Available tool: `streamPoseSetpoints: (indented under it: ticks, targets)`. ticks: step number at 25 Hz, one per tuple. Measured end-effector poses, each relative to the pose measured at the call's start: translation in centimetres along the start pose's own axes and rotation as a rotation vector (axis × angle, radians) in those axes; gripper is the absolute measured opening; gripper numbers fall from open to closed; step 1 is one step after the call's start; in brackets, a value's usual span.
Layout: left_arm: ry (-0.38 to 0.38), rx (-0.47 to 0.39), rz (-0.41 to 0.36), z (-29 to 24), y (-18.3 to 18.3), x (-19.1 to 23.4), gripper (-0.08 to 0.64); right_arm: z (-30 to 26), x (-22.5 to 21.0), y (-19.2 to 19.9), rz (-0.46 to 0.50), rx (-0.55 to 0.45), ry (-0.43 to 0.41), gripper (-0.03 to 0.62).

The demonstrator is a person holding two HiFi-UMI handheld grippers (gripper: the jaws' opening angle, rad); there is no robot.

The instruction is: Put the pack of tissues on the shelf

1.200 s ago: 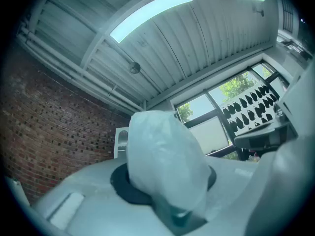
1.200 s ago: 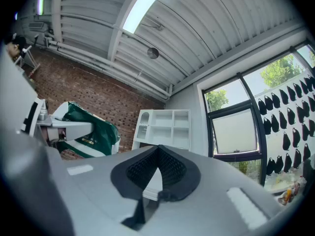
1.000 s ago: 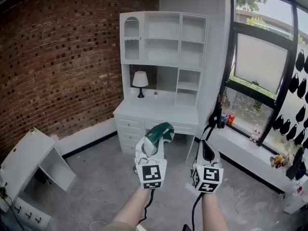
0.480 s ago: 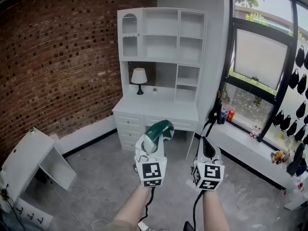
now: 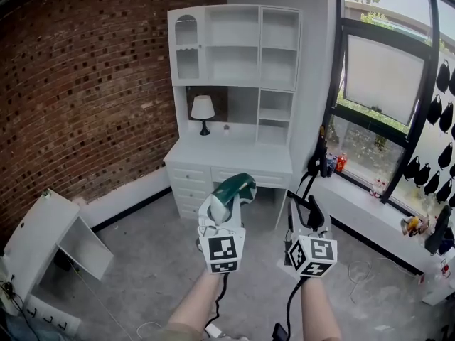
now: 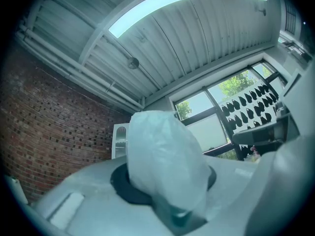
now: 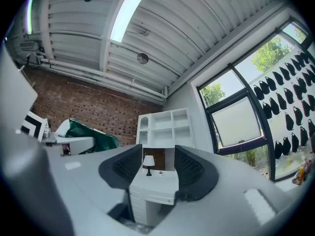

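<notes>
Green-and-white plastic pack of tissues [image 5: 238,187] sat clamped in the left gripper [image 5: 222,208], held out on a bare forearm stretched forward, well apart from the white shelf unit [image 5: 234,48] above the white counter [image 5: 231,155]. Just beside it the right gripper [image 5: 307,215] was opening its jaws with nothing between them. Both forearms were cut off at the head view's lower edge, and in the left gripper view the pack was only a pale blurred bulge covering most of the dark pads.
</notes>
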State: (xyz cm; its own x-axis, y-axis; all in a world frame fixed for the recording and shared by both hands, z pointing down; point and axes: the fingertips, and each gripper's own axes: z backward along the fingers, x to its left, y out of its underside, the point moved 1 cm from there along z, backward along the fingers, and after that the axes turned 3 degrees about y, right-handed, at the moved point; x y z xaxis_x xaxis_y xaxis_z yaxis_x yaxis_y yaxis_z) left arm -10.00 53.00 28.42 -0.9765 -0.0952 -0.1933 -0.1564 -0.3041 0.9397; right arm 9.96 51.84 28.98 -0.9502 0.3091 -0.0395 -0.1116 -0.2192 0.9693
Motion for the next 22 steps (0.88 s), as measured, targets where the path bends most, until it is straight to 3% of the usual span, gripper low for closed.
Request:
streamPoseSetpoints:
  ticks: [15,22]
  targets:
    - [0.024,0.038,-0.005,-3.0,2.1,-2.4,0.123,-1.2,-4.0,2.4,0.010,0.036,0.018,0.212]
    - [0.016,0.060,0.030,-4.5,4.0,-1.2,0.123,-3.2,-4.6,4.3,-0.001,0.052,0.013,0.212]
